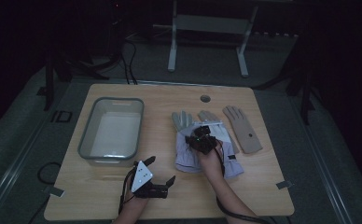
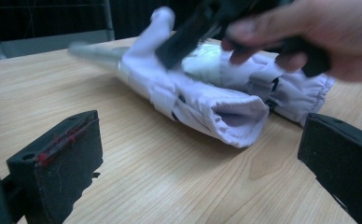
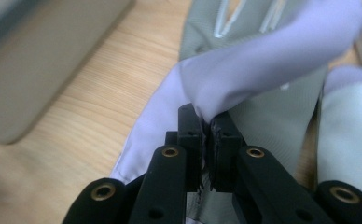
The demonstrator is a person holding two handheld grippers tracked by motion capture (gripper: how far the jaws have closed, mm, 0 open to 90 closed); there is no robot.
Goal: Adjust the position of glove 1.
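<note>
Wood table (image 1: pixel 123 196): glove (image 3: pixel 263 65) btwn right jaws

Black grippers (image 1: pixel 160 171) with brass-ringed screw holes, grey three-cornered plate, trailing cables.

Wooden table (image 1: pixel 100 196): tub (image 1: pixel 111 130), gloves (image 1: pixel 195 156).

Bare table (image 1: pixel 123 196) beside tub (image 1: pixel 87 135)
</note>
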